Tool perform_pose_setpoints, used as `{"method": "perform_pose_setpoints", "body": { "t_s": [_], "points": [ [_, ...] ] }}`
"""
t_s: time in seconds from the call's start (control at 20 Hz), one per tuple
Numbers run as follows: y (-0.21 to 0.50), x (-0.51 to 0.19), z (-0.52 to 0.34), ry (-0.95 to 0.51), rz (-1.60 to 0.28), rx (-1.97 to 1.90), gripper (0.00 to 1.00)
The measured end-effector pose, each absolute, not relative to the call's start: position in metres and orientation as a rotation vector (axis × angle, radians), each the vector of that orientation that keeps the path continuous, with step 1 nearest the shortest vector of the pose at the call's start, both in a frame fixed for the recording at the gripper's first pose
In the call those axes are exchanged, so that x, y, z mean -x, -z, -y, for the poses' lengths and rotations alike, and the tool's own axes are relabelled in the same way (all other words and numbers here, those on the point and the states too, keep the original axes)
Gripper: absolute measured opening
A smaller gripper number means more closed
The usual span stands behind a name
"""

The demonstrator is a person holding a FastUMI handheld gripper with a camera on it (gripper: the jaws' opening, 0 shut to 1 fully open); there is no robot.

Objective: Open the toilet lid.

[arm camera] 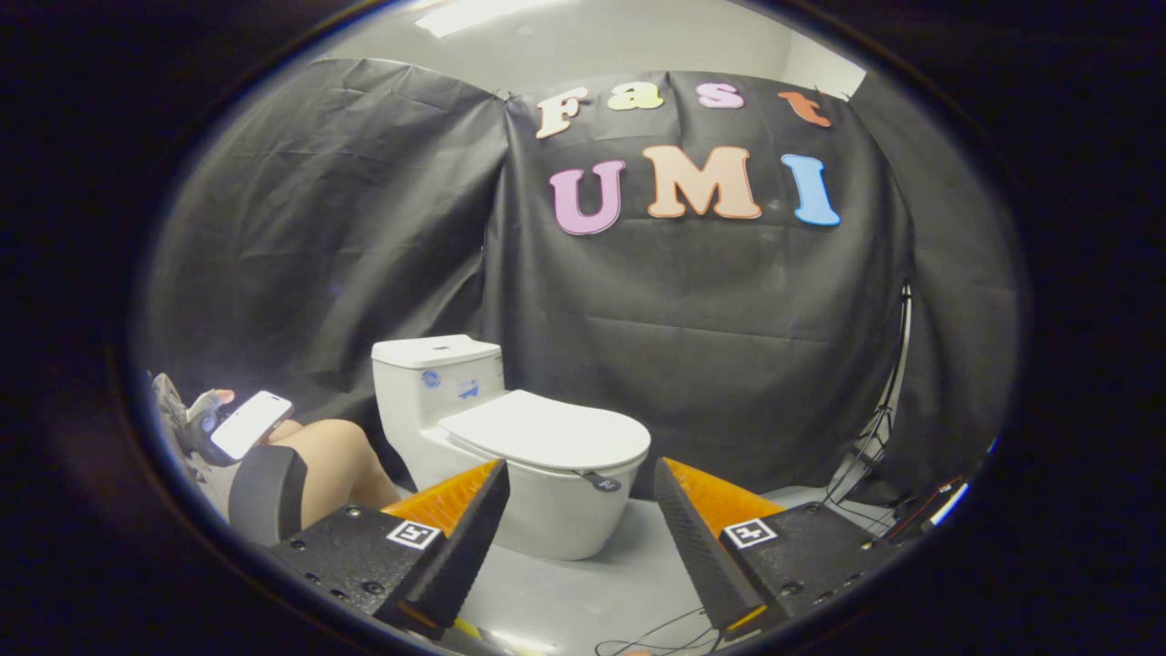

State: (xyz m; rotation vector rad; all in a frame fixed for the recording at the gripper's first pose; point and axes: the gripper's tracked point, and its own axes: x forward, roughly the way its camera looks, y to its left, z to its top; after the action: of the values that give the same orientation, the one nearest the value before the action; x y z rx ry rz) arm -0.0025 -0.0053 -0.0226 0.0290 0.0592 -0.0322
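Gripper view, booth floor: my claw (581, 483) hangs wide open at the bottom of the frame, its two orange-backed fingers (474, 519) spread apart and holding nothing. Beyond them, at lower centre, stands the white toilet (510, 437), its lid (547, 428) down flat over the bowl, a small dark tab (599, 480) at the lid's front edge. At lower left a seated person's knee (332, 460) shows, with a phone (250, 424) held above it. Cables (865, 456) trail at lower right.

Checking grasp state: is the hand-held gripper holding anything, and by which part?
Nothing held. The hand-held gripper is open, and the closed toilet lid lies beyond its fingers.
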Motion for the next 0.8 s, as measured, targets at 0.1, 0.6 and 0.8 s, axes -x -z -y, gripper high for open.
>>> {"method": "perform_pose_setpoints", "body": {
  "t_s": [0.1,0.6,0.8],
  "points": [
    [0.026,0.003,0.008,0.042,-0.069,-0.047,0.97],
    [0.017,-0.006,0.017,0.052,-0.068,-0.043,0.97],
    [-0.017,-0.024,0.033,0.06,-0.021,-0.037,0.97]
  ]
}}
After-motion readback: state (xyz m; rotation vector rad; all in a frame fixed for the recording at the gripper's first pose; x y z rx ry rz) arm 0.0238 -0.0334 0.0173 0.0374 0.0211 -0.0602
